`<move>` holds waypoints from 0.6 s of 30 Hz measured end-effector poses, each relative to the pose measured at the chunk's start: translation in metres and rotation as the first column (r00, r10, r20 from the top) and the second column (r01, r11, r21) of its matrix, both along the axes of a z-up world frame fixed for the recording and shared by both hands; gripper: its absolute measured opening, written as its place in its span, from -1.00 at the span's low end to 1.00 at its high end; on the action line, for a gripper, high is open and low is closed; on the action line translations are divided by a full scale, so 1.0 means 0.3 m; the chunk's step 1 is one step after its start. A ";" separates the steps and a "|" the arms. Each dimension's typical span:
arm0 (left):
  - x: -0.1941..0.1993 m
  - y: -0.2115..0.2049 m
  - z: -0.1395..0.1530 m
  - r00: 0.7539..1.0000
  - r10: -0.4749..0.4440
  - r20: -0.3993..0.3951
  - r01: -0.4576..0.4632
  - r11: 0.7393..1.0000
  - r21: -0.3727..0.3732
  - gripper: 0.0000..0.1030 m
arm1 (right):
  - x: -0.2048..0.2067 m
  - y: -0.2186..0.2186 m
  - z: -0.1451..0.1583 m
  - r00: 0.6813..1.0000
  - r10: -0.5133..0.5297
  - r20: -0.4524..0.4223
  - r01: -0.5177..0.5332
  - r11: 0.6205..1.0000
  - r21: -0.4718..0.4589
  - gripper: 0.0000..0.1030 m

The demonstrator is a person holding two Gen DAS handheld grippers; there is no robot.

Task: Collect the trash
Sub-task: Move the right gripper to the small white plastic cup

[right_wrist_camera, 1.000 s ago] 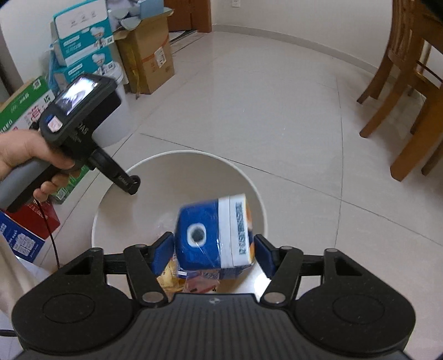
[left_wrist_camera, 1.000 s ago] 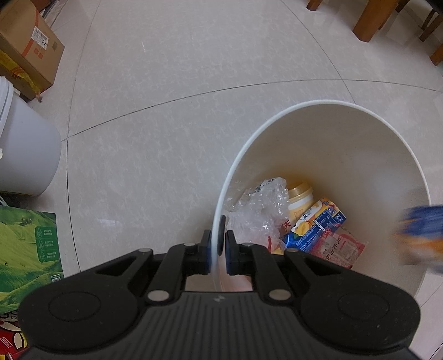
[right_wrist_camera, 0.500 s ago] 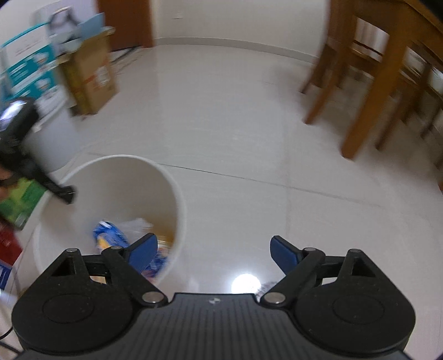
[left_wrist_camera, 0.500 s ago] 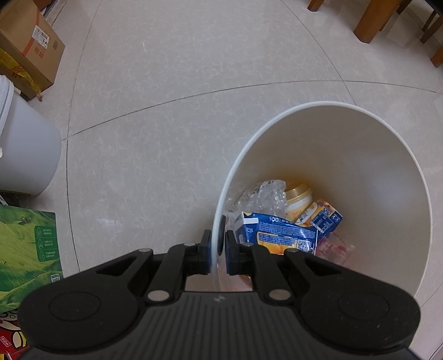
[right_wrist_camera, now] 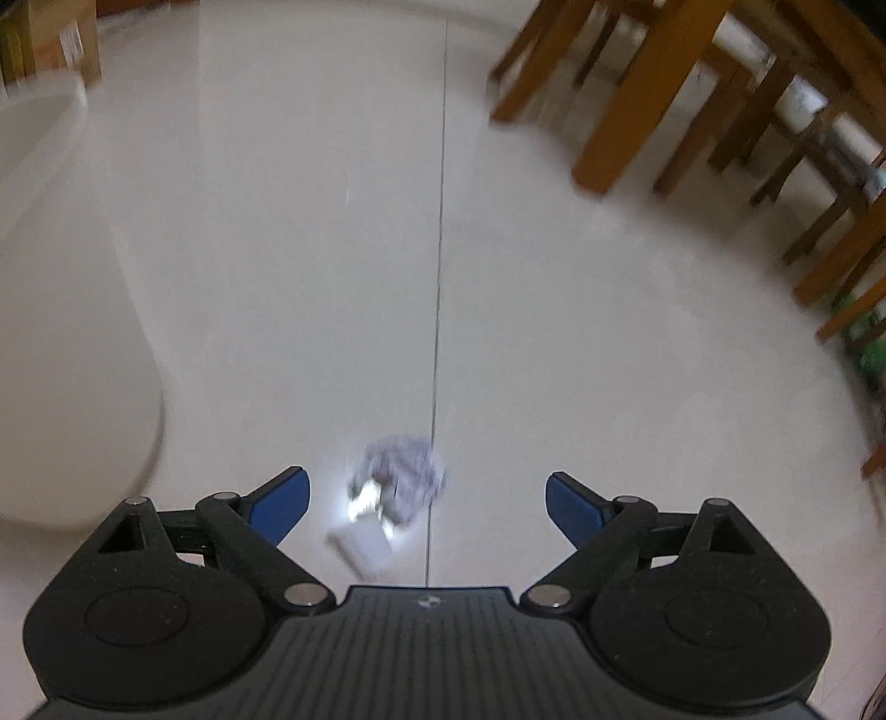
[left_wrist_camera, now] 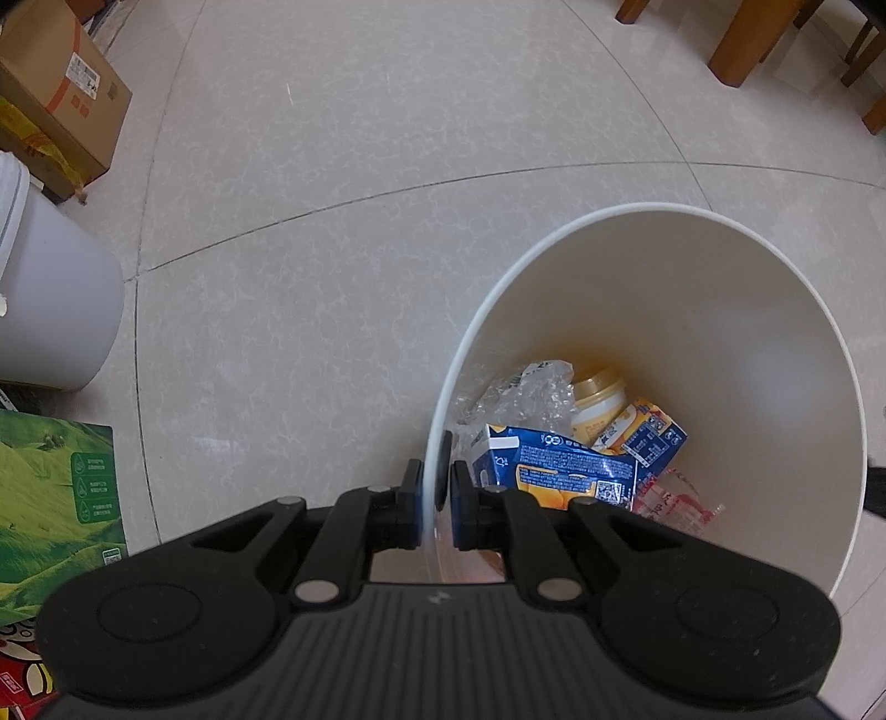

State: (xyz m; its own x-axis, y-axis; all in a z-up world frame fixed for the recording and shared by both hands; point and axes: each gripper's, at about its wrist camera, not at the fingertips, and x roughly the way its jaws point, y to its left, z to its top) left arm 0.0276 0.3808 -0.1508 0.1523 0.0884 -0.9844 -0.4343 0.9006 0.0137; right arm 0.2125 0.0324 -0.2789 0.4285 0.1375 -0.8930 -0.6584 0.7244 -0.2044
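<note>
While clamped on the near rim of the white bin (left_wrist_camera: 653,213), left gripper (left_wrist_camera: 443,487) pinched tight, one pad outside the wall and one inside. Inside the bin, seen only from the left wrist: blue carton (left_wrist_camera: 559,468) lying on top, crumpled clear plastic (left_wrist_camera: 526,393), a yellow cup (left_wrist_camera: 598,401), a second small carton (left_wrist_camera: 645,437) and a pink wrapper (left_wrist_camera: 673,501). Around it on the tiled floor (left_wrist_camera: 360,277): a pale bucket (left_wrist_camera: 50,310), a cardboard box (left_wrist_camera: 61,105), a green box (left_wrist_camera: 50,498), wooden furniture legs (left_wrist_camera: 742,39) far off.

From the right wrist, blurred: right gripper (right_wrist_camera: 426,501) spread wide and just been opening further, nothing pinched. Below and between the blue pads, a crumpled paper ball (right_wrist_camera: 401,479) on the floor beside a tile seam, a flat whitish scrap (right_wrist_camera: 362,545) just beside it. Bin wall at far left, wooden chair and table legs (right_wrist_camera: 626,111) at upper right, well apart from the paper. Nothing between tongs and paper.
</note>
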 end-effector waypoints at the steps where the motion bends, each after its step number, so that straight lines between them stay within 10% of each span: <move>1: 0.001 -0.002 -0.001 1.000 0.001 -0.001 -0.001 1.000 0.001 -0.85 | 0.004 -0.004 -0.044 1.000 -0.004 -0.026 0.004 1.000 -0.005 0.84; 18: 0.003 -0.013 -0.008 1.000 -0.006 -0.009 0.006 1.000 0.019 -0.85 | 0.100 0.043 -0.395 0.982 -0.079 -0.172 0.082 0.997 0.011 0.84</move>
